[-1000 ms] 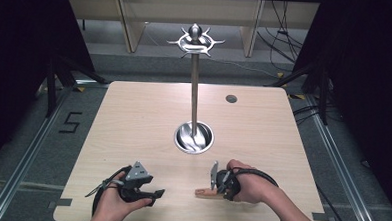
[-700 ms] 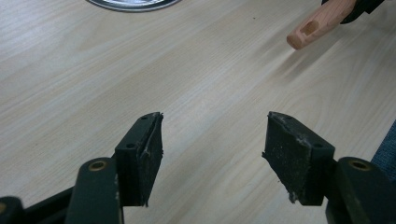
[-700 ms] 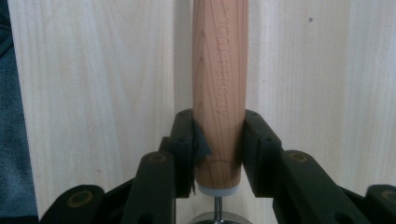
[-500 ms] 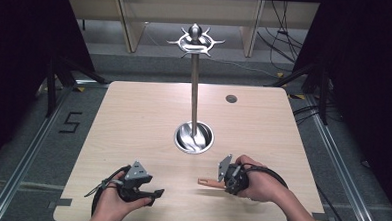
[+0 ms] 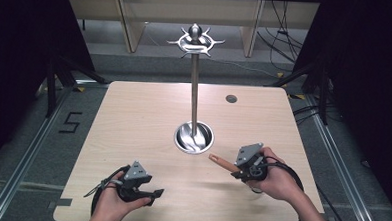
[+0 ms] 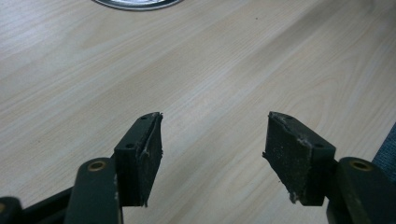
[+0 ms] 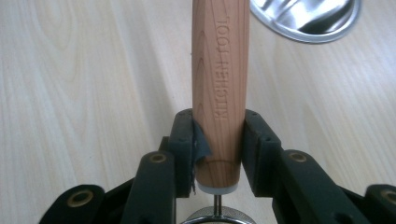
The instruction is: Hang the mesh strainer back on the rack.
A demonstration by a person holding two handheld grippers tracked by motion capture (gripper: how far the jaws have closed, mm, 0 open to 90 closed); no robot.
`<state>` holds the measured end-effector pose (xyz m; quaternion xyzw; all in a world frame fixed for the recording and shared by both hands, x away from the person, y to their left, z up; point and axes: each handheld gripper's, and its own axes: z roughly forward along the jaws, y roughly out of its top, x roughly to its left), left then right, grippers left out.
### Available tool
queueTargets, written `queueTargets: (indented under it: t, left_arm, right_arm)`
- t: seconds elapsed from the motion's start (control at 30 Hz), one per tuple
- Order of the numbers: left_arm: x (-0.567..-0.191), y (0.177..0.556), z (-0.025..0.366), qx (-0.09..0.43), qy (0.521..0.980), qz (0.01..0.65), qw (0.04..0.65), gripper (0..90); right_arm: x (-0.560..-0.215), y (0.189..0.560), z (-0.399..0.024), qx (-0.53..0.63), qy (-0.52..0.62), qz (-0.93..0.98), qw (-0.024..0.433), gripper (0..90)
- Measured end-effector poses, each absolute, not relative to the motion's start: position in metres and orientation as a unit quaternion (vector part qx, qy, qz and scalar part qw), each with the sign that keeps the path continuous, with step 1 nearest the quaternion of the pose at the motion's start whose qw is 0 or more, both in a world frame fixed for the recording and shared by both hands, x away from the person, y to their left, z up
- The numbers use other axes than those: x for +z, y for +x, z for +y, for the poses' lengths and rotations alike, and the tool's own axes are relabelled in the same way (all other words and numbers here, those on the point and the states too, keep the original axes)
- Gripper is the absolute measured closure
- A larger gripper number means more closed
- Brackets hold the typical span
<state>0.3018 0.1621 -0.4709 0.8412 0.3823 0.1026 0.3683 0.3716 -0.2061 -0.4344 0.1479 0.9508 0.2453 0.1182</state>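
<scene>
My right gripper is shut on the wooden handle of a kitchen tool, stamped KITCHEN TOOL. In the high view the wooden handle sticks out toward the left, just right of the metal stand's round base. A thin metal shaft leaves the handle's near end in the right gripper view. The stand's tall pole carries a hooked crown at the top. My left gripper rests near the table's front left, open, with bare table between its pads.
The wooden table has a dark round hole at the back right. Floor rails run along both sides, and wooden shelving stands behind. An edge of the stand's base shows ahead of the left gripper.
My right hand has carried the wooden-handled tool to the right and lifted it off the table. The left hand has stayed put.
</scene>
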Motion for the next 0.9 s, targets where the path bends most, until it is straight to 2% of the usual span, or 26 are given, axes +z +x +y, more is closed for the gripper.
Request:
queueTargets:
  t: [0.3,0.5,0.83,0.9]
  left_arm:
    - [-0.470,0.303,0.166,0.102,0.840,0.382,0.371,35.8]
    - [-0.468,0.303,0.165,0.101,0.841,0.378,0.374,35.8]
    - [-0.468,0.304,0.165,0.106,0.837,0.382,0.376,35.7]
    - [-0.469,0.304,0.166,0.101,0.835,0.388,0.377,35.7]
  right_arm:
    - [-0.432,0.366,-0.221,0.311,0.214,0.918,0.123,69.0]
    - [-0.429,0.365,-0.231,0.350,0.250,0.891,0.148,69.0]
    - [-0.425,0.366,-0.235,0.390,0.292,0.864,0.123,69.0]
    - [-0.425,0.367,-0.233,0.390,0.288,0.865,0.129,69.0]
